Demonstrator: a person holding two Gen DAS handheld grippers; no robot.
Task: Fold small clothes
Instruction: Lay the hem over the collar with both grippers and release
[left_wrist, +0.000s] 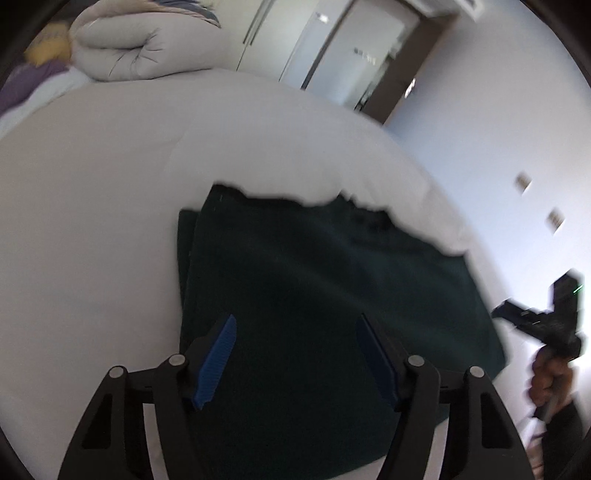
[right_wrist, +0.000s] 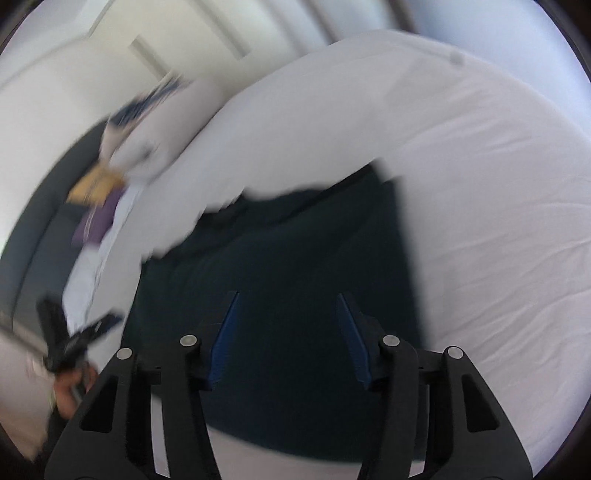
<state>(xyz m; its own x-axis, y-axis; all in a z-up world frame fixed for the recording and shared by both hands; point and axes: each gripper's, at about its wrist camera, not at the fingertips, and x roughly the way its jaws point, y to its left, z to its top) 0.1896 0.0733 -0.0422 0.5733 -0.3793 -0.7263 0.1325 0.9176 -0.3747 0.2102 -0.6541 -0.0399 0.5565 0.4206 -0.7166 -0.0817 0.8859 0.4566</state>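
1. We see a dark green garment (left_wrist: 332, 295) lying folded on the white bed sheet (left_wrist: 92, 221). In the left wrist view it spreads from the middle of the frame toward the lower right. A second layer shows as a narrow strip along its left edge.
2. Our left gripper (left_wrist: 295, 354) hovers over the near part of the garment. Its jaws stand wide apart, with the blue pads (left_wrist: 216, 365) on either side and only cloth seen between them. We cannot tell whether the fingertips touch the fabric.
3. Our right gripper (right_wrist: 288, 332) also points down over the garment (right_wrist: 295, 258). Its jaws are apart and nothing is clamped between its blue pads (right_wrist: 225, 339).
4. In the left wrist view, the right gripper (left_wrist: 546, 317) appears blurred at the right edge, beyond the garment, held in a hand (left_wrist: 550, 376). In the right wrist view, the left gripper (right_wrist: 74, 336) shows blurred at the lower left, also off the cloth.
5. We see no container in either view. The garment rests directly on the sheet (right_wrist: 498, 221).
6. At the far end of the bed lies a rolled grey duvet (left_wrist: 140, 48), with a purple and yellow item (left_wrist: 37, 70) beside it. Both stay well apart from the garment.
7. Behind the bed stands a wardrobe with pale doors (left_wrist: 332, 48).
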